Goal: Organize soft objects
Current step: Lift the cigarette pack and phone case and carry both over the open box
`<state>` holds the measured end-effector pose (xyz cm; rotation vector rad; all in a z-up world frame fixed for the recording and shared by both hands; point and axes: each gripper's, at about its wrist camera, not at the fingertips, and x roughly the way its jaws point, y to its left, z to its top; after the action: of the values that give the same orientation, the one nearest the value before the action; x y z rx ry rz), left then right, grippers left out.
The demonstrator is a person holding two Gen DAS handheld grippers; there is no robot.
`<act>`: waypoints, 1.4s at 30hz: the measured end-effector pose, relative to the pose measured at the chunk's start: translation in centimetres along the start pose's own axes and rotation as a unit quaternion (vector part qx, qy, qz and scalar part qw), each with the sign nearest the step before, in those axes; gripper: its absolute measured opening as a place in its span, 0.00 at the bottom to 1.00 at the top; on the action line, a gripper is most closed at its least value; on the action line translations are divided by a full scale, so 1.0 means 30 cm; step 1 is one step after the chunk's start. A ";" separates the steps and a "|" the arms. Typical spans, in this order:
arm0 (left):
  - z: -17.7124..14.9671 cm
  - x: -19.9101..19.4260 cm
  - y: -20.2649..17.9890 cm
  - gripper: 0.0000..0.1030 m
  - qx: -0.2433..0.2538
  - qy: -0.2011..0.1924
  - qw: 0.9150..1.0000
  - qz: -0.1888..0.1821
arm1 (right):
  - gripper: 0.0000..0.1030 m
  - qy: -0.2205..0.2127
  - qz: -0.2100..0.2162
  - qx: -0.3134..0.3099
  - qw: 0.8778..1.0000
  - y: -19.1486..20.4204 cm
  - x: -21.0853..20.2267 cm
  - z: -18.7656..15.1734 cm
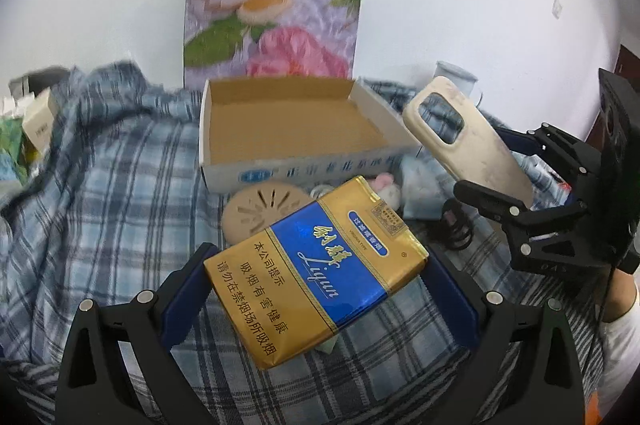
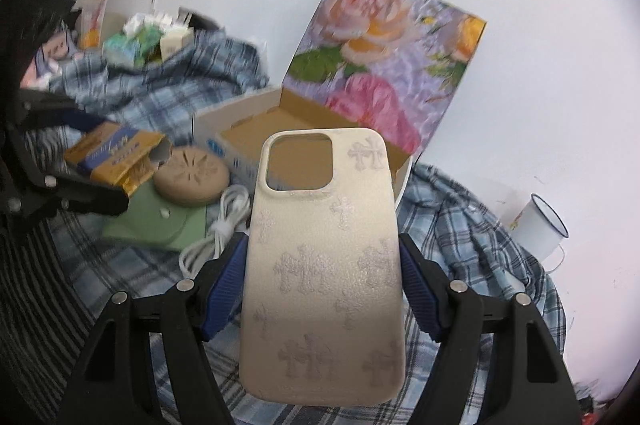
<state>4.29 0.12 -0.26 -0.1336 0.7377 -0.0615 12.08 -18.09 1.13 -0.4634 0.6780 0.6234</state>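
Note:
My left gripper (image 1: 316,277) is shut on a gold and blue soft cigarette pack (image 1: 316,269), held tilted above the plaid cloth (image 1: 100,193). My right gripper (image 2: 322,277) is shut on a cream phone case (image 2: 324,265) with embossed crosses, pinched by its long edges. Across in the left wrist view that same phone case (image 1: 468,141) hangs above the table, right of the open cardboard box (image 1: 292,129). The box (image 2: 256,133) has a flowered lid standing upright behind it, and its inside shows nothing. The cigarette pack (image 2: 116,155) appears at the left of the right wrist view.
In front of the box lie a round tan vented disc (image 2: 192,177), a green pouch (image 2: 160,221), a white coiled cable (image 2: 216,229) and a small plush toy (image 1: 386,187). A white enamel mug (image 2: 540,225) stands at the right. Small boxes and clutter (image 2: 148,37) sit at the back left.

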 end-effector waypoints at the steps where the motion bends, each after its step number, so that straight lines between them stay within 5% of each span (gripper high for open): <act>1: 0.006 -0.012 -0.002 0.97 0.002 -0.007 1.000 -0.001 | 0.70 -0.008 -0.002 0.004 1.000 -0.008 -0.011 0.010; 10: 0.115 -0.181 -0.063 0.97 0.048 -0.084 0.995 0.014 | 0.69 -0.055 -0.024 0.010 0.998 -0.029 -0.108 0.144; 27: 0.441 -0.418 -0.087 0.97 0.045 -0.193 0.980 0.023 | 0.70 -0.164 -0.043 0.033 0.985 -0.149 -0.322 0.473; 36: 0.583 -0.433 -0.068 0.97 0.044 -0.252 0.964 0.073 | 0.70 -0.184 -0.053 0.046 0.980 -0.183 -0.302 0.572; 42: 0.664 -0.370 -0.034 0.97 0.030 -0.241 0.968 0.058 | 0.70 -0.178 -0.044 0.068 0.981 -0.214 -0.254 0.600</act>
<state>9.52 2.23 21.86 -0.0427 0.2558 0.0588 19.45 -15.17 20.13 -0.2441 0.3549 0.5537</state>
